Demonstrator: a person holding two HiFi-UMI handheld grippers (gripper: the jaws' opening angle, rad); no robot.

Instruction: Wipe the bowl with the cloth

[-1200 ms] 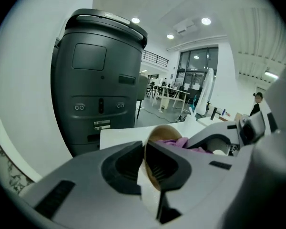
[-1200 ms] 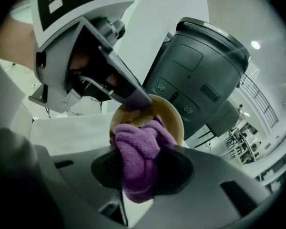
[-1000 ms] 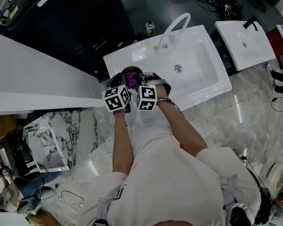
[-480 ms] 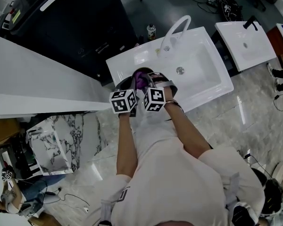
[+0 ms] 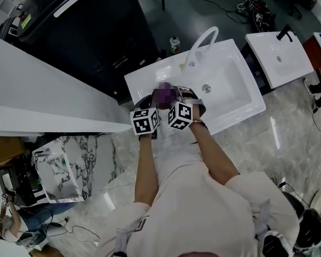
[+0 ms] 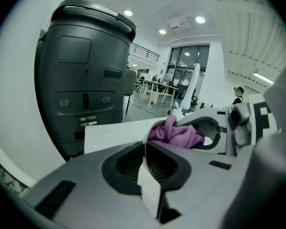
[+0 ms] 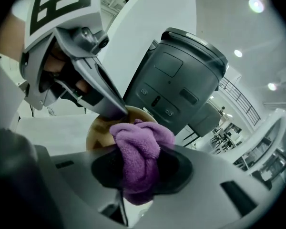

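My left gripper (image 6: 145,151) is shut on the rim of a tan bowl (image 7: 101,128), which I see edge-on as a thin pale strip (image 6: 147,185) between the pads. Its jaws have just been closing on that rim. A crumpled purple cloth (image 7: 139,149) bulges out of my right gripper (image 7: 138,168), which is shut on it. The cloth rests against the bowl's inside, close to the left gripper's fingertips (image 7: 115,109). In the head view both grippers sit side by side over the sink's left end, with the cloth (image 5: 161,95) just ahead of them.
The white sink (image 5: 235,84) with its arched tap (image 5: 202,40) lies to the right, a small bottle (image 5: 174,43) behind it. A large dark machine (image 6: 86,75) stands beyond the bowl. A white counter (image 5: 37,90) runs at the left, and a second basin (image 5: 278,55) sits far right.
Both grippers stay close together at the sink's left end. The right gripper with the cloth has shifted a little and rolled against the bowl. The head view has drifted.
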